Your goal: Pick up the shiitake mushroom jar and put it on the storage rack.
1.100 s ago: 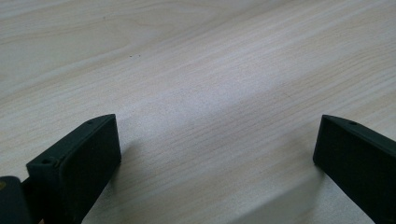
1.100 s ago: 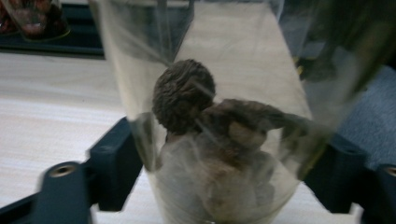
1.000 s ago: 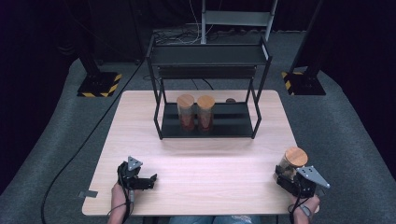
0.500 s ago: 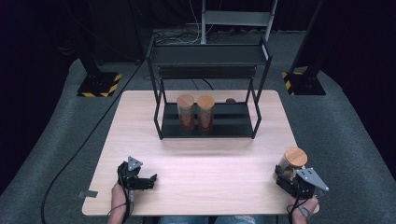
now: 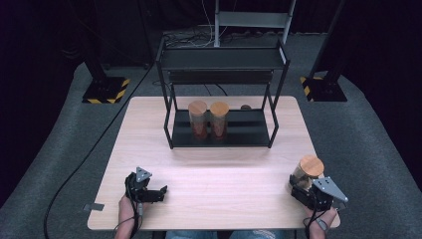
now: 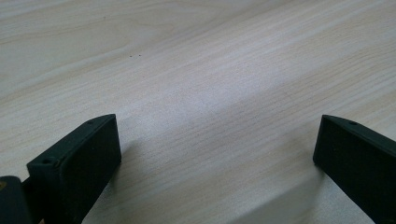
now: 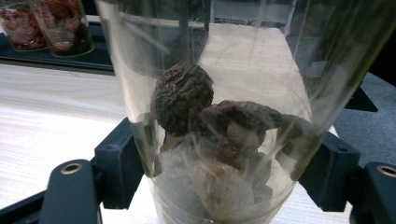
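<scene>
Pale wooden table (image 5: 209,169) in a dark room, a glass jar clamped at its right near corner.

The right gripper (image 7: 219,177) has its jaws pressed on the jar (image 7: 210,116); its own view shows wrinkled brown pieces inside, while the high view shows the jar's wooden lid (image 5: 311,165). The left gripper (image 6: 217,154) rests with jaws wide apart over bare wood. Two more jars (image 5: 209,119) stand on the black rack (image 5: 221,59).

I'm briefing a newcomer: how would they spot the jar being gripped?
On the wooden table, look to the near right corner, away from the black rack. The glass jar there has a wooden lid and holds brown dried mushrooms, unlike the rack's two jars of red contents.
</scene>
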`<state>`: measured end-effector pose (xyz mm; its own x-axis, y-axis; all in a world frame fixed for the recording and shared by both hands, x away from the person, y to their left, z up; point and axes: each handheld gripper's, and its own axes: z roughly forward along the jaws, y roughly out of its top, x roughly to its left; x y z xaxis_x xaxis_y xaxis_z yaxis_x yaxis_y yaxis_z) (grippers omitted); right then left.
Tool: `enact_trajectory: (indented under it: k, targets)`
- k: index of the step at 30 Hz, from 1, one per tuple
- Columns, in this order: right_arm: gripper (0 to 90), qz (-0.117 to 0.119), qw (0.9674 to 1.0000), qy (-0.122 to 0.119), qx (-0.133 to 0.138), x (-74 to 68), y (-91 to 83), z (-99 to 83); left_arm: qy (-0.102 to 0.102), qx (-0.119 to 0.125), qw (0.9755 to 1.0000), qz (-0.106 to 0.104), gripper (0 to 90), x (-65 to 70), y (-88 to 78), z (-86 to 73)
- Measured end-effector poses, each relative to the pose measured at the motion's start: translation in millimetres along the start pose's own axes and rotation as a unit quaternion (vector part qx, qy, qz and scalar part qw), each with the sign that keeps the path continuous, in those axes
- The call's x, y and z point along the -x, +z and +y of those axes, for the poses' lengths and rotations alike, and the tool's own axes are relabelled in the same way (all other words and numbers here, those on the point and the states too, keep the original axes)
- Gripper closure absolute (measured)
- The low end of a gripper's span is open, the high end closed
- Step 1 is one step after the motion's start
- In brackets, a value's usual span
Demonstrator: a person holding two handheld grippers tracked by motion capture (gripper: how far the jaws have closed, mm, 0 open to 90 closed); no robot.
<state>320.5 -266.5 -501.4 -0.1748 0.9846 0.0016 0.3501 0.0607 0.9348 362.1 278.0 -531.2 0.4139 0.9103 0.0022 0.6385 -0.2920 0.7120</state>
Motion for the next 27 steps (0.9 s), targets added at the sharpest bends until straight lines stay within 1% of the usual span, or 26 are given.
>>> enact_trajectory:
  k: [6, 9, 14, 15, 19, 27]
  targets:
    - [24.7, 0.013, 0.9999, 0.003, -0.005, -1.6, -1.5, 2.9, 0.0, 0.0, 1.0, 0.0, 0.2, 0.1, 0.0, 0.0]
    - [24.7, 0.016, 0.9998, -0.001, -0.008, -3.4, -1.7, 5.1, 0.0, 0.0, 1.0, 0.0, 0.2, 0.1, 0.0, 0.0]
    - [24.7, 0.023, 0.9997, 0.0, -0.006, -5.7, -1.4, 8.8, 0.0, 0.0, 1.0, 0.0, 0.2, 0.0, 0.0, 0.0]
    - [24.7, 0.03, 0.9995, 0.003, -0.005, -6.9, -0.7, 10.5, 0.0, 0.0, 1.0, 0.0, 0.2, 0.0, 0.0, 0.0]
    - [24.7, 0.038, 0.9993, 0.001, -0.006, -10.3, 0.8, 13.3, 0.0, 0.0, 1.0, 0.0, 0.2, 0.1, 0.0, 0.0]
    - [24.7, 0.043, 0.999, -0.007, -0.009, -15.2, 1.4, 17.3, 0.0, 0.0, 1.0, 0.0, 0.2, 0.0, 0.0, 0.0]
